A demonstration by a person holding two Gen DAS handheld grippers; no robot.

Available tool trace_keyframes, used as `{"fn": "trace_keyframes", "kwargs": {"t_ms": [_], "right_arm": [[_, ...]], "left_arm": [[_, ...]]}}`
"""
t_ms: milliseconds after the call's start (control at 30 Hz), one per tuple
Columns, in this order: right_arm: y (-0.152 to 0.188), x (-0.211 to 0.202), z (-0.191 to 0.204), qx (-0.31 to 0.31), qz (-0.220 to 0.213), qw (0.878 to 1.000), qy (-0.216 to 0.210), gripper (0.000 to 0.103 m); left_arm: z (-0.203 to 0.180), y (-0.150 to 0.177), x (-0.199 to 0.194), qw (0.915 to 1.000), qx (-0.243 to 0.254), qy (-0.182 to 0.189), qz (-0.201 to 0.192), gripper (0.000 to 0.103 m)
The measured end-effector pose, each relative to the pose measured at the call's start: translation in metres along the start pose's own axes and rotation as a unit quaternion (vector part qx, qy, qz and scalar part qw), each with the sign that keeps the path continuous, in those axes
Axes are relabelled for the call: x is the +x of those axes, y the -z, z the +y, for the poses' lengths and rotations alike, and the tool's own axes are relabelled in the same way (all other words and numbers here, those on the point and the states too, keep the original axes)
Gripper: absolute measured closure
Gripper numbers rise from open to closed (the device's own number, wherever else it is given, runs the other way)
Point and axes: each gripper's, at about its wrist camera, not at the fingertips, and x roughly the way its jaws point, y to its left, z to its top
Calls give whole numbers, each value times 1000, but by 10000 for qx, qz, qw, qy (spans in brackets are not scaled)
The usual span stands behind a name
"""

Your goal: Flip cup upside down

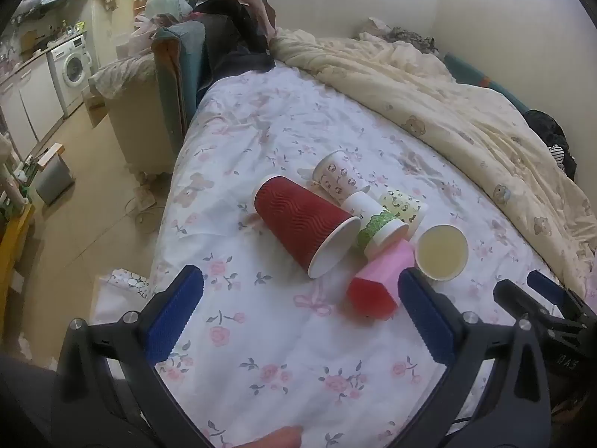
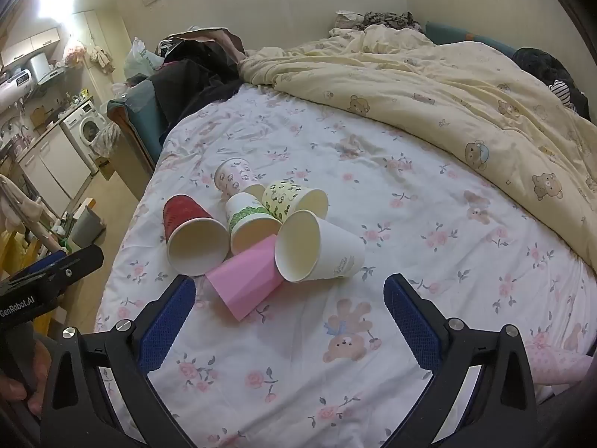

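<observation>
Several cups lie on their sides in a cluster on the floral bed sheet [image 1: 283, 336]. A red ribbed cup [image 1: 298, 229] [image 2: 186, 224] lies at the left. Beside it are a white cup with a green band [image 1: 375, 222] [image 2: 248, 224], a pink faceted cup [image 1: 380, 276] [image 2: 246, 280], a plain white cup [image 1: 442, 252] [image 2: 321, 252], a yellow-green patterned cup [image 1: 405, 205] [image 2: 291, 198] and a white patterned cup [image 1: 341, 177] [image 2: 235, 175]. My left gripper [image 1: 298, 317] is open just short of the cluster. My right gripper [image 2: 289, 321] is open, also just short of it.
A cream bear-print duvet [image 1: 447, 104] [image 2: 447, 86] is bunched along the far and right side of the bed. Dark clothes [image 1: 231, 33] are piled at the bed's far left corner. The bed's left edge drops to the floor [image 1: 86, 201], with a washing machine [image 1: 71, 67] beyond.
</observation>
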Motion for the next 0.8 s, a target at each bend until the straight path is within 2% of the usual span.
{"fn": "trace_keyframes", "kwargs": {"t_ms": [800], "right_arm": [[1, 3, 1, -46, 61, 10000, 8, 0]], "left_arm": [[-1, 3, 1, 9999, 82, -71, -11, 0]]}}
